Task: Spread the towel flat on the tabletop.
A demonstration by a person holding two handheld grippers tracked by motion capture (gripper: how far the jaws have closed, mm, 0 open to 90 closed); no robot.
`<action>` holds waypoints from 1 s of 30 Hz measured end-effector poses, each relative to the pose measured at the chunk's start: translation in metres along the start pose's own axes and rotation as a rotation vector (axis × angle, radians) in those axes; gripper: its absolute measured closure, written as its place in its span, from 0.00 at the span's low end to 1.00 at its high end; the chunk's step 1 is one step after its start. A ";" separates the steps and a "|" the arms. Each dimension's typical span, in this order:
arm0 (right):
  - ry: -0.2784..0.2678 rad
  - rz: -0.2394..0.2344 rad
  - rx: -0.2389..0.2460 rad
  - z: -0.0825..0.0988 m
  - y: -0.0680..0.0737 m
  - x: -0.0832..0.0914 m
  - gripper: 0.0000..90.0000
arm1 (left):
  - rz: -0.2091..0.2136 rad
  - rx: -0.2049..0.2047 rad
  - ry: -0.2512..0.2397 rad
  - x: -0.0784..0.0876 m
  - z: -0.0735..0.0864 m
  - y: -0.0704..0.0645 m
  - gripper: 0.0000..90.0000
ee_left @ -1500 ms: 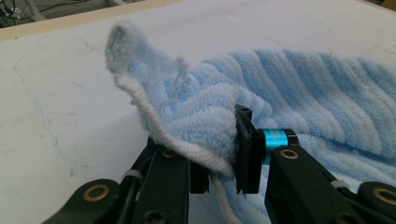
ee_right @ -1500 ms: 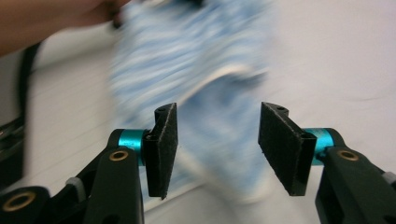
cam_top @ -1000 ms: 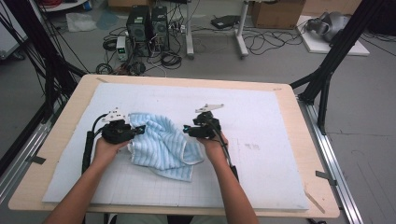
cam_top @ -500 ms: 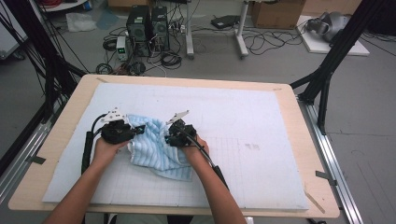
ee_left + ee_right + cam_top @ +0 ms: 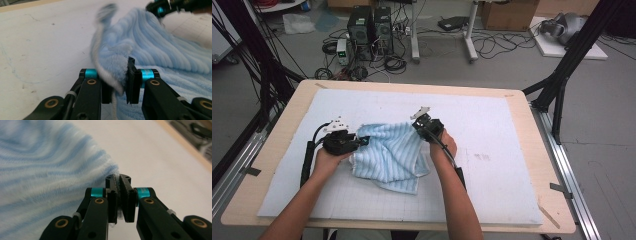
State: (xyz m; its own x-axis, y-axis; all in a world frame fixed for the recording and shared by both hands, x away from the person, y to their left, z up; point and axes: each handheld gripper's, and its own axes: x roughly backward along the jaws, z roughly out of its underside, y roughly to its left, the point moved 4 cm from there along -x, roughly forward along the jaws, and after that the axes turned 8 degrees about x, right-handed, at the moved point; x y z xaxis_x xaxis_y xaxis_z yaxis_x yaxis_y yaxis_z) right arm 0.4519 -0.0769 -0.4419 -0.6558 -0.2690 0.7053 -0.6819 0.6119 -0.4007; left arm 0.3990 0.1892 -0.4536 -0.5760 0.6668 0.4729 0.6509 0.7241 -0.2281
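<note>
A light blue striped towel lies rumpled in the middle of the white mat. My left gripper is at its left edge. In the left gripper view the jaws are shut on a thick fold of the towel, and the right gripper shows at the top right. My right gripper is at the towel's far right corner. Its jaws have just been closing and now pinch the towel's edge, which stretches away to the left.
The mat covers a wooden table with bare mat to the right and at the back. Black frame legs stand at the table's sides. Computers and cables lie on the floor beyond the far edge.
The right gripper went left onto the towel, shut on its edge, then drew it back to the right and slightly away, spreading the cloth. The left gripper kept still.
</note>
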 end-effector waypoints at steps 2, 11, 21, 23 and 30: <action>0.022 0.043 0.002 -0.001 -0.012 0.000 0.95 | -0.006 -0.003 0.005 -0.001 0.000 -0.001 0.83; 0.108 0.226 -0.111 0.011 -0.056 -0.006 0.88 | -0.058 0.061 -0.006 0.001 0.000 0.007 0.61; -0.060 0.070 -0.226 0.020 -0.041 0.010 0.60 | -0.058 0.094 -0.022 0.006 -0.001 0.012 0.57; -0.083 0.025 -0.230 0.023 -0.033 0.017 0.59 | -0.041 0.110 -0.029 0.006 -0.002 0.012 0.55; -0.129 -0.135 -0.287 0.055 -0.011 0.033 0.48 | 0.042 0.117 -0.041 0.001 -0.003 0.006 0.43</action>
State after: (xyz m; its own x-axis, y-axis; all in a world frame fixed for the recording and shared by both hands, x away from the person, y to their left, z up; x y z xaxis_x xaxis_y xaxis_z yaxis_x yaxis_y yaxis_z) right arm 0.4197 -0.1334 -0.4468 -0.6139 -0.4426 0.6537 -0.6585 0.7438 -0.1148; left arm 0.4035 0.1936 -0.4520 -0.5709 0.7015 0.4267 0.6136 0.7098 -0.3460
